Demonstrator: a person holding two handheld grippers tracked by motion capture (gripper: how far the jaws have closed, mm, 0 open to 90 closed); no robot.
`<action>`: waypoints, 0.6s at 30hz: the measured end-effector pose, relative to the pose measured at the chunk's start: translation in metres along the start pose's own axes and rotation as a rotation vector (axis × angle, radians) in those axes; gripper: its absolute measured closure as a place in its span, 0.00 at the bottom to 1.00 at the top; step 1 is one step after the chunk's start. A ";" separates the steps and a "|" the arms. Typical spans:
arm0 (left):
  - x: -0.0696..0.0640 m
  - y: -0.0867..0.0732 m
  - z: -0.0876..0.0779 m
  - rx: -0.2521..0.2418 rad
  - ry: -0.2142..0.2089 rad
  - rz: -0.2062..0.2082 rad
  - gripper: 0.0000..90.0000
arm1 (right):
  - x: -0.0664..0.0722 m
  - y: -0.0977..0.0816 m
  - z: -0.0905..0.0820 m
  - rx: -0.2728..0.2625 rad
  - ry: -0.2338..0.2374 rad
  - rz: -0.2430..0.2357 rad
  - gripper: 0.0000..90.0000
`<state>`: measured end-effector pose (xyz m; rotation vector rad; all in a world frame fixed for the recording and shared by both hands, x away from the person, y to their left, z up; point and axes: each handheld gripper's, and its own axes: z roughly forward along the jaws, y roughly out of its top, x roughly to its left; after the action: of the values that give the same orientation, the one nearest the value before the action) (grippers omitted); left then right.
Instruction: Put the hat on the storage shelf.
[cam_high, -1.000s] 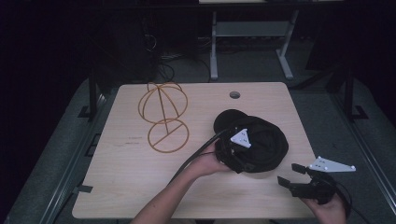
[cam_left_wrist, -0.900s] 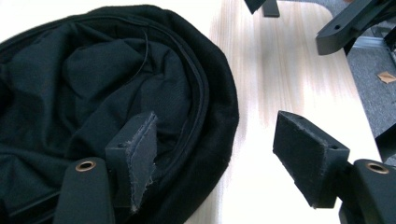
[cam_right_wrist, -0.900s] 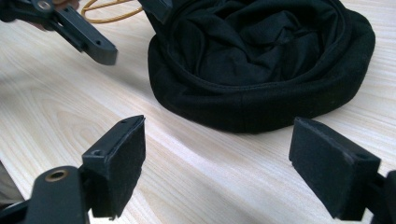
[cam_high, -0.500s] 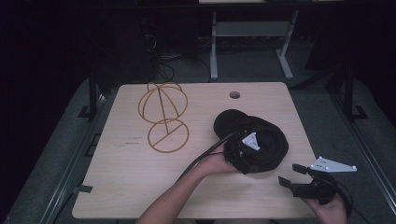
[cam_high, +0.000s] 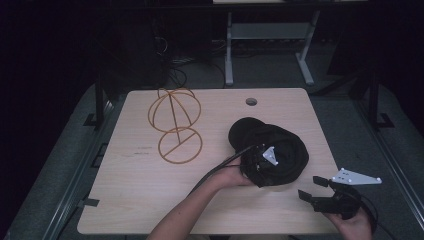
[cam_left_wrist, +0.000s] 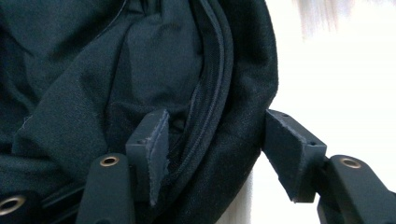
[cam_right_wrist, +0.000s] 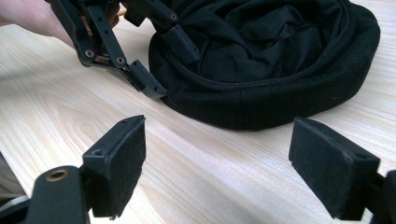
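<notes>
We see the left gripper (cam_high: 256, 165) spread, straddling the black cap's (cam_high: 280, 150) near rim; the right gripper (cam_high: 316, 189), also spread, waits beside it.

The table (cam_high: 150, 200) is seen whole from the high view, looking forward and down from above the person's side. From the left gripper view, the black cap (cam_left_wrist: 140, 70) is seen pressed close between that gripper's own jaws. From the right gripper view, the cap (cam_right_wrist: 280, 70) and the left gripper (cam_right_wrist: 168, 65) are seen low and near across the tabletop, a part shared with the high view.
</notes>
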<state>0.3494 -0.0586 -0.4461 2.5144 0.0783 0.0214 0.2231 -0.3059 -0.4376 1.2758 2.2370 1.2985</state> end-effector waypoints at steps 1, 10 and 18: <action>-0.001 0.000 0.001 0.009 0.009 0.015 0.47 | 0.000 0.000 0.000 -0.001 -0.001 0.000 0.20; -0.002 0.000 0.007 0.051 0.005 0.031 0.63 | 0.001 0.000 -0.001 -0.004 -0.002 0.003 0.20; -0.001 0.000 0.006 0.056 -0.004 0.023 0.77 | 0.001 0.000 -0.002 -0.006 -0.004 0.007 0.20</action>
<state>0.3490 -0.0624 -0.4504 2.5709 0.0489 0.0235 0.2217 -0.3064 -0.4370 1.2837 2.2268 1.3030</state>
